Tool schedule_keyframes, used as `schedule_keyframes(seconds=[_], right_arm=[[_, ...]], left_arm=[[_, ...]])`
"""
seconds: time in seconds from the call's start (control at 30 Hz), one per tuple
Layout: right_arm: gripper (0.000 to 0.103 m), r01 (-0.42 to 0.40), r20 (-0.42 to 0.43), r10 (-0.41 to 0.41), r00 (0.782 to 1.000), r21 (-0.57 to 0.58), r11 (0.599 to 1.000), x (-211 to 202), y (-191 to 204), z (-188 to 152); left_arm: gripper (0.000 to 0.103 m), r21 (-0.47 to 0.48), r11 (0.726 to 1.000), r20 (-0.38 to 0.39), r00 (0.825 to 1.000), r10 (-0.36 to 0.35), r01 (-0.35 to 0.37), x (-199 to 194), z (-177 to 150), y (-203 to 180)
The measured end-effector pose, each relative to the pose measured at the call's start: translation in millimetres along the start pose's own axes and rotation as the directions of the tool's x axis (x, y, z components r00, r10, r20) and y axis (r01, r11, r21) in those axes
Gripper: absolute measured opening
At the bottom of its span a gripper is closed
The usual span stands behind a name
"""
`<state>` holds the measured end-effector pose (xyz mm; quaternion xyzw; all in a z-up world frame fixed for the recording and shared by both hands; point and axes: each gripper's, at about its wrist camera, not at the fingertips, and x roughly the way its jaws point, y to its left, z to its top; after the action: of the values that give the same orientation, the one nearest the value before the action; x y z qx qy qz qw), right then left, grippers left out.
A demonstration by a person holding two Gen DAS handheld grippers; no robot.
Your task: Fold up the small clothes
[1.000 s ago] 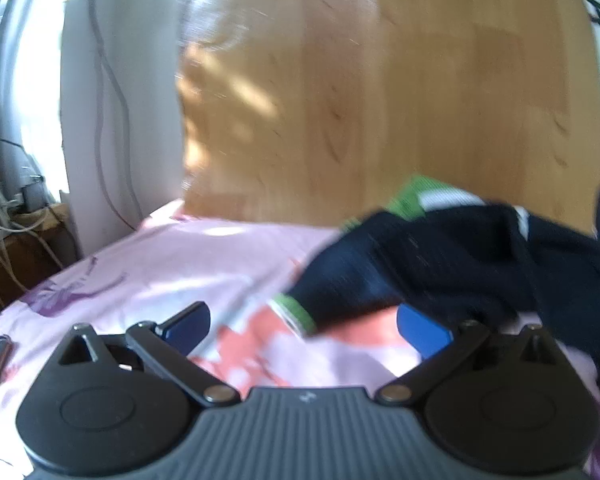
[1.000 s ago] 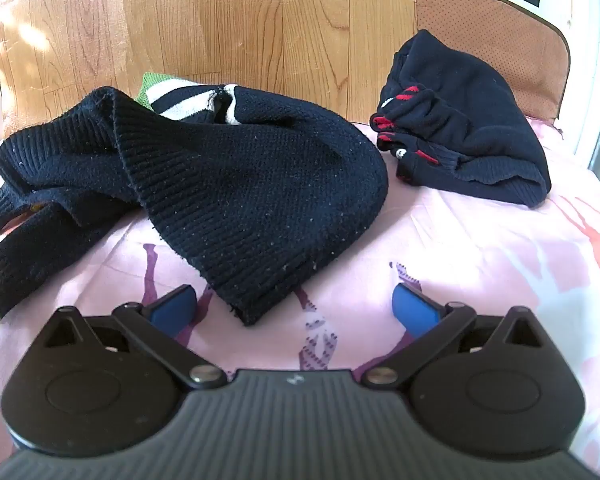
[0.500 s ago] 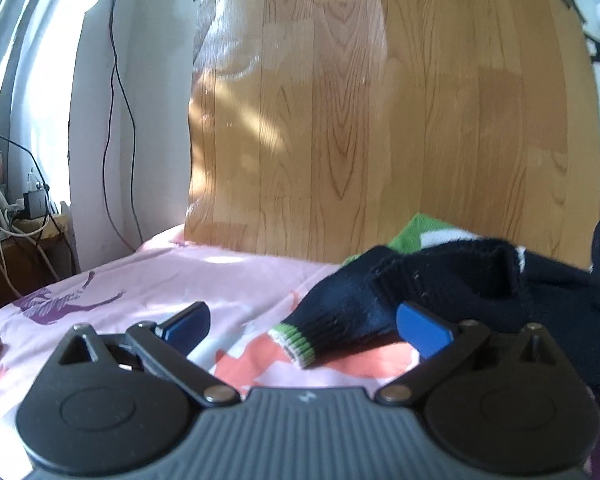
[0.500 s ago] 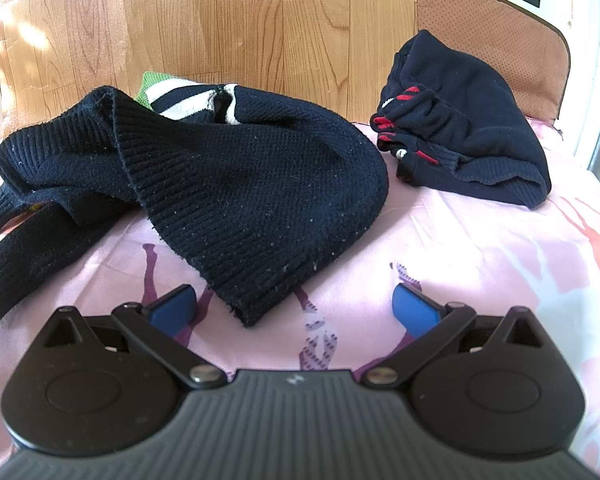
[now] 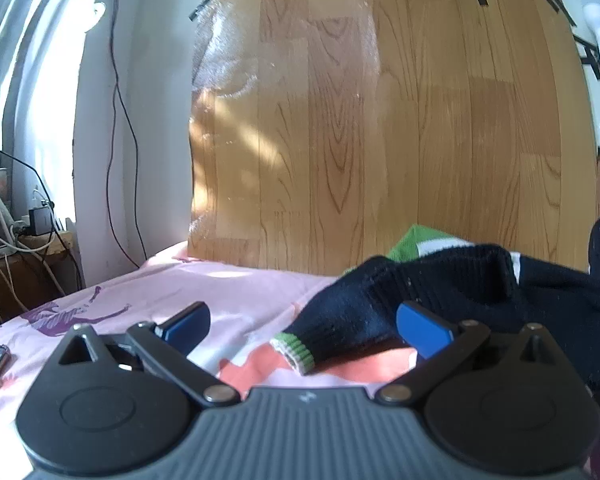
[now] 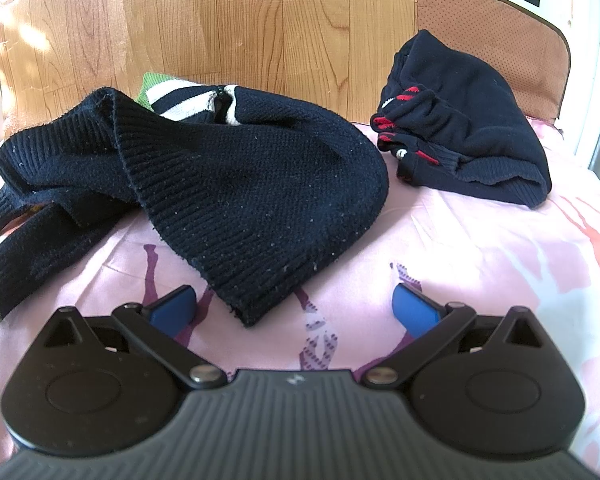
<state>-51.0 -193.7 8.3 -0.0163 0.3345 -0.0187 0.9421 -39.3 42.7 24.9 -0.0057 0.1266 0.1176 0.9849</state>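
Navy knit sweater (image 6: 236, 184) with green-and-white striped trim lies crumpled on the pink patterned sheet (image 6: 480, 248), in front of a wood-grain board (image 5: 380, 128). We hold our right gripper (image 6: 292, 308) low over the sheet, its blue pads spread wide apart and clamped on nothing, with the sweater's ribbed hem just ahead between them. Our left gripper (image 5: 304, 320) is likewise spread wide, and a green-cuffed sleeve (image 5: 320, 336) lies between its fingers, ungripped. A second dark garment (image 6: 464, 136) with red marks sits bunched to the right, apart from the sweater.
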Motion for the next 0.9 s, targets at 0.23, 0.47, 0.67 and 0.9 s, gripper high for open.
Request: schedule_keyframes(seconds=[0.23, 0.47, 0.67, 0.9], right_arm=[[0.103, -0.018, 0.008, 0.018, 1.000, 0.016, 1.000, -2, -2, -1], [0.103, -0.025, 0.018, 0.025, 1.000, 0.017, 1.000, -4, -2, -1], [0.103, -0.047, 0.056, 0.046, 0.997, 0.013, 0.999, -13, 0, -4], [0.103, -0.176, 0.108, 0.171, 0.979, 0.031, 0.984, -24, 15, -9]], left_arm=[[0.103, -0.126, 0.992, -0.090, 0.996, -0.010, -0.001, 12, -1, 20], [0.103, -0.331, 0.943, -0.214, 0.976, -0.030, -0.044, 29, -5, 56], [0.103, -0.272, 0.962, -0.209, 0.977, -0.036, -0.023, 27, -2, 47], [0.103, -0.208, 0.978, -0.203, 0.979, -0.034, -0.010, 28, 2, 36]])
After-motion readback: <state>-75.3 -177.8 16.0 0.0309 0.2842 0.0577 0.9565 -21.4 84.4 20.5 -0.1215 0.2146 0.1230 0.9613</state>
